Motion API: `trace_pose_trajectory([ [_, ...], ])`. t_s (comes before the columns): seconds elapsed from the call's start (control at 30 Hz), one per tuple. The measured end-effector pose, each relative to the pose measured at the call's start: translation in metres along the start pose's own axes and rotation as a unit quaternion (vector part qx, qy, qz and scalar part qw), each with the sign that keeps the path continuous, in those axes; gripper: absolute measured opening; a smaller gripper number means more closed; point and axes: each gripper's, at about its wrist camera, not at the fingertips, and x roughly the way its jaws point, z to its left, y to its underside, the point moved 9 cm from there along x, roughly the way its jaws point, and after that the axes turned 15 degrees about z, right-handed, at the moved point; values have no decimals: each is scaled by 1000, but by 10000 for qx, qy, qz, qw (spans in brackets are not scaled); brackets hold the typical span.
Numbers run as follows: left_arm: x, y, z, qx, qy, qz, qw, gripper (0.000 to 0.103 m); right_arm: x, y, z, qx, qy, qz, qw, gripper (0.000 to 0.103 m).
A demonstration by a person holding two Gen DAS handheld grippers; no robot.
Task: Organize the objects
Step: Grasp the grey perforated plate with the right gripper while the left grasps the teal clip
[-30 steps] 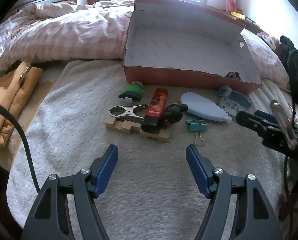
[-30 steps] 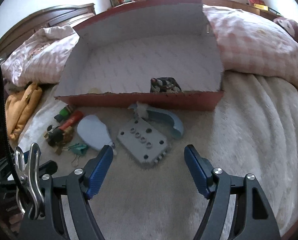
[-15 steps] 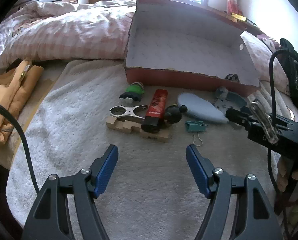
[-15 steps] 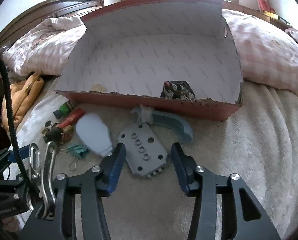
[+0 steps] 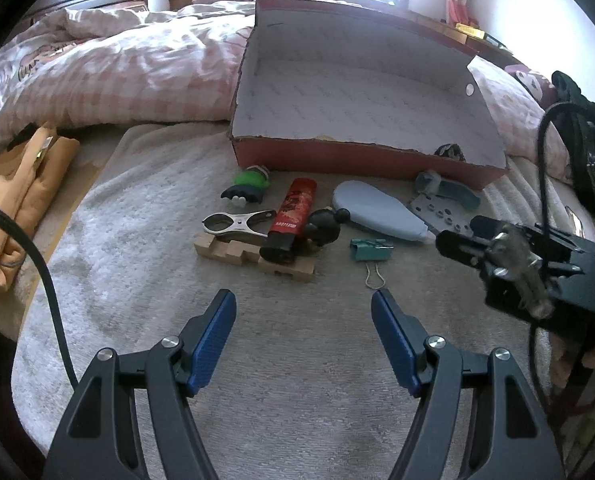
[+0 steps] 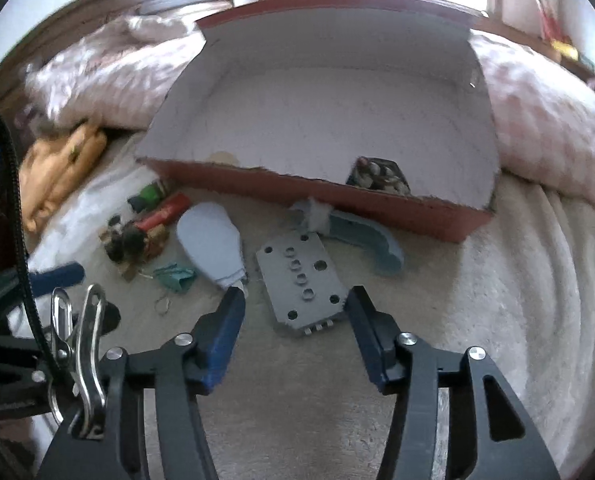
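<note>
A red cardboard box [image 5: 361, 160] [image 6: 377, 204] lies open on the bed with one dark patterned item [image 6: 379, 174] inside. In front of it lie a grey plate with holes [image 6: 301, 280], a blue curved piece [image 6: 369, 238], a pale blue pouch [image 5: 377, 214] [image 6: 213, 244], a teal binder clip [image 5: 369, 249], a red tube [image 5: 293, 216], a metal clamp [image 5: 237, 224], a wooden block [image 5: 253, 258], a black toy [image 5: 323, 226] and a green toy [image 5: 249, 184]. My left gripper [image 5: 303, 332] is open and empty, short of the pile. My right gripper [image 6: 295, 320] is open, its fingers either side of the grey plate's near edge.
A pink checked duvet [image 5: 117, 68] lies behind and left of the box. An orange cloth [image 5: 13, 196] sits at the far left. The objects rest on a white towel-like blanket [image 5: 137, 240]. The right gripper's body [image 5: 537, 272] shows at the right of the left wrist view.
My right gripper has moved forward and down toward the grey plate, with its jaws narrower than a second ago. My left gripper has stayed almost still and open.
</note>
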Motion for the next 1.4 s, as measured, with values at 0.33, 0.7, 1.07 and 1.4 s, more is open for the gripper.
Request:
trace_pose_trajectory([
  [0.33, 1, -3, -4, -6, 48, 7, 10000, 71, 6, -1, -8, 115, 185, 97, 9997, 50],
  [0.7, 3, -13, -45, 563, 170, -175, 9981, 64, -19, 46, -23, 684, 320, 231, 9969, 49],
  [1.07, 30, -29, -44, 554, -236, -79, 9982, 56, -20, 52, -30, 722, 314, -20, 9969, 51],
  [1.4, 29, -31, -49, 741, -287, -151, 9967, 24, -17, 44, -27, 847, 37, -120, 9963, 56],
])
